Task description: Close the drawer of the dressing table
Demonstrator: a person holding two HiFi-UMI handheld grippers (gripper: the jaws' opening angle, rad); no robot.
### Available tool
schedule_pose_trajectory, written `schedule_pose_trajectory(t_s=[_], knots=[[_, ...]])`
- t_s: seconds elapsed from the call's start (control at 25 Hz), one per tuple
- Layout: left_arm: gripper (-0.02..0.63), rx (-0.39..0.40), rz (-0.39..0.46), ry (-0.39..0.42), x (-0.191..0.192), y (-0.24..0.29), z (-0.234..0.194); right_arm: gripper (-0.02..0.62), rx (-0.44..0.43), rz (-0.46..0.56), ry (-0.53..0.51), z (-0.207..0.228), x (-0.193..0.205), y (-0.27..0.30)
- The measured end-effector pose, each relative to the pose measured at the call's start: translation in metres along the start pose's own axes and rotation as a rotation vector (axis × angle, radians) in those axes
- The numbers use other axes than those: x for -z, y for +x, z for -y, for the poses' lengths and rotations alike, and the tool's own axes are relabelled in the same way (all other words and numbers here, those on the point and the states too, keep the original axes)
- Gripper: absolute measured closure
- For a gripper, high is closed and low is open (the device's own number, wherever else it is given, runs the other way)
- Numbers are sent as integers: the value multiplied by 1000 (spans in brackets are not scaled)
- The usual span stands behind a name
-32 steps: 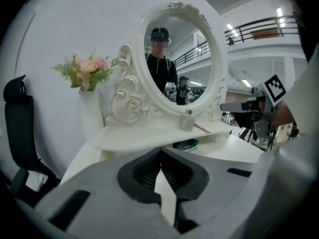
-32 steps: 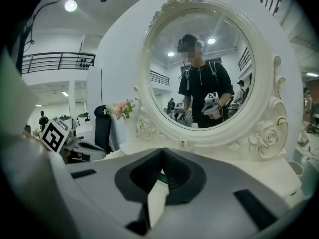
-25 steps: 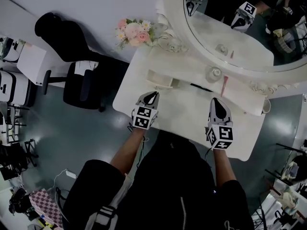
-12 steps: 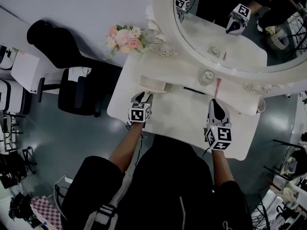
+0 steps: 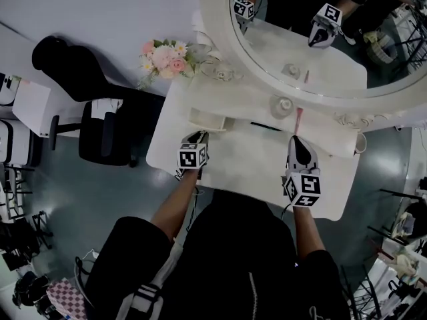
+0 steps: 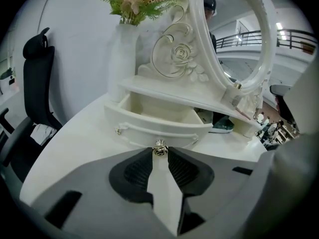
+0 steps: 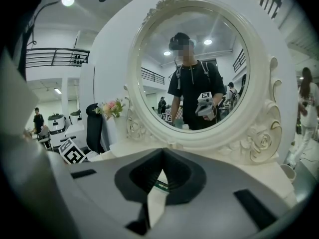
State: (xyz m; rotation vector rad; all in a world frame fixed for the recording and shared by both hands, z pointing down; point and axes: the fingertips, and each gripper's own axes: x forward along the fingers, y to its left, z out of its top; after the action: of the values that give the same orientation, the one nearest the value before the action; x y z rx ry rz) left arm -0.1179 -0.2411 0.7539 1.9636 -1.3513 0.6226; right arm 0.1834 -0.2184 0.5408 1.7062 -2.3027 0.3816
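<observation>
While right gripper [image 5: 297, 141] sits shut, empty, left gripper [image 5: 195, 137], jaws just closed on knob [image 6: 159, 150] at twelve o'clock, should next push open drawer [image 6: 159, 126] in.

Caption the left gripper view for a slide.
Left claw, jaws just closing, pinches the knob of the open drawer.

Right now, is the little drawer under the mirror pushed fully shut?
No, the drawer sticks out from the dressing table, its inside plainly showing.

pink flowers [image 5: 162, 57], black office chair [image 5: 110, 135]
</observation>
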Motion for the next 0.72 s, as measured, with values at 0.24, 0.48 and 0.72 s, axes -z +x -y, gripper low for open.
schedule_pose_trajectory(t_s=[0.24, 0.48, 0.72], knots=[[505, -4, 17, -23, -6, -4, 1, 594, 6, 4, 4, 2, -1, -2], [505, -6, 28, -14, -11, -4, 1, 594, 7, 5, 6, 2, 0, -2], [505, -2, 20, -7, -15, 1, -1, 594, 12, 2, 7, 3, -1, -1]])
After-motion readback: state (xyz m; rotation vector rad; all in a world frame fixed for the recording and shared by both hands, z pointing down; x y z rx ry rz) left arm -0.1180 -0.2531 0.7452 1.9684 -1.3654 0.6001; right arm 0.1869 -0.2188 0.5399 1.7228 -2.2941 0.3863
